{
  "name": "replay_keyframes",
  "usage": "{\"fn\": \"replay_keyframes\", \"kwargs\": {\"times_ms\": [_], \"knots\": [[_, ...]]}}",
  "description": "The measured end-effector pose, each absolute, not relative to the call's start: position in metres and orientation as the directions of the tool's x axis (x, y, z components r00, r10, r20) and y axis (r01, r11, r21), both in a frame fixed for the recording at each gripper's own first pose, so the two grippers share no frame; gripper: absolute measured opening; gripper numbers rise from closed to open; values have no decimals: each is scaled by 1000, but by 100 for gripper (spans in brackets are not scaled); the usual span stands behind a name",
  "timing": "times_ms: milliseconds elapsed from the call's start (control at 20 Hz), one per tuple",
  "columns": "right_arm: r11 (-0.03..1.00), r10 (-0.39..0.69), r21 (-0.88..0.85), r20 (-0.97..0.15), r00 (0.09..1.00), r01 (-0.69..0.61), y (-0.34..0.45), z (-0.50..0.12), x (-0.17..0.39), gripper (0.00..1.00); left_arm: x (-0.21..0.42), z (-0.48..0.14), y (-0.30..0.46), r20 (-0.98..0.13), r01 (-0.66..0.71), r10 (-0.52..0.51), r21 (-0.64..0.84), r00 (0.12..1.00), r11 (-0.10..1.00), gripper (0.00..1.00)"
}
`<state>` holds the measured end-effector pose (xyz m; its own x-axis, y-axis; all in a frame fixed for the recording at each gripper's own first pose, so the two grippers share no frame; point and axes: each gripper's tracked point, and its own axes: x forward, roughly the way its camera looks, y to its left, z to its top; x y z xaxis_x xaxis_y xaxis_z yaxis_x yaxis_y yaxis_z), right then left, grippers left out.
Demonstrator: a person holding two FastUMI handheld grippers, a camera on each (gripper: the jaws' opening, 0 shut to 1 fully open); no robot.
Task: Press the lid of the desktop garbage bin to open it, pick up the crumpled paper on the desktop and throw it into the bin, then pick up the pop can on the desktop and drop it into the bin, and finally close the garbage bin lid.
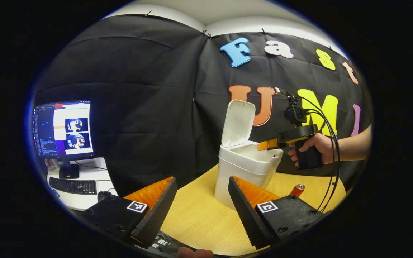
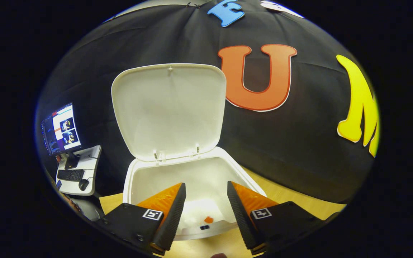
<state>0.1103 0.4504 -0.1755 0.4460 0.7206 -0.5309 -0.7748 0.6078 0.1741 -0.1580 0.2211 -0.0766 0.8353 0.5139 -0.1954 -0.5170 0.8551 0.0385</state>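
The white plastic garbage bin (image 1: 240, 168) stands on the pale wood-grain bench (image 1: 199, 218), its rounded-rectangle lid (image 1: 237, 123) swung upright on hinges at the far rim. In the right gripper view, the smooth white interior (image 2: 192, 179) holds a pale crumpled mass low down, likely the crumpled paper (image 2: 201, 211), though it is washed out and hard to make out.

The right tool (image 2: 203, 206) hovers over the bin's mouth with its ribbed wedge-shaped fingers spread wide and nothing between them. In the left gripper view it sits at the bin's right rim, held by a hand (image 1: 312, 145).

The left tool (image 1: 202, 206) hangs near the bench's front, fingers wide apart, gripping nothing.

The pop can (image 1: 297, 190), a red cylinder, stands on the bench right of the bin. A monitor (image 1: 63, 129) and keyboard (image 1: 73, 185) sit far left.
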Motion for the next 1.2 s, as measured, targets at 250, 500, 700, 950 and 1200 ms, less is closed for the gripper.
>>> {"fn": "replay_keyframes", "kwargs": {"times_ms": [250, 500, 700, 950, 1200], "knots": [[611, 744, 182, -465, 480, -770, 420, -143, 105, 82, -138, -73, 204, -177, -459, 465, 78, 867, 885, 95], [666, 728, 203, -384, 568, -717, 357, -102, 105, 88, -109, -78, 173, -175, -359, 368, 81, 913, 930, 95], [746, 659, 221, -382, 648, -629, 275, -106, 104, 92, -78, -84, 135, -170, -246, 259, 91, 951, 965, 95], [846, 525, 150, -403, 750, -511, 164, -126, 107, 92, -54, -100, 73, -183, -83, 97, 84, 978, 993, 95], [916, 392, 113, -454, 800, -384, 69, -147, 84, 92, -23, -135, 20, -170, 14, 1, 85, 985, 996, 95]]}}
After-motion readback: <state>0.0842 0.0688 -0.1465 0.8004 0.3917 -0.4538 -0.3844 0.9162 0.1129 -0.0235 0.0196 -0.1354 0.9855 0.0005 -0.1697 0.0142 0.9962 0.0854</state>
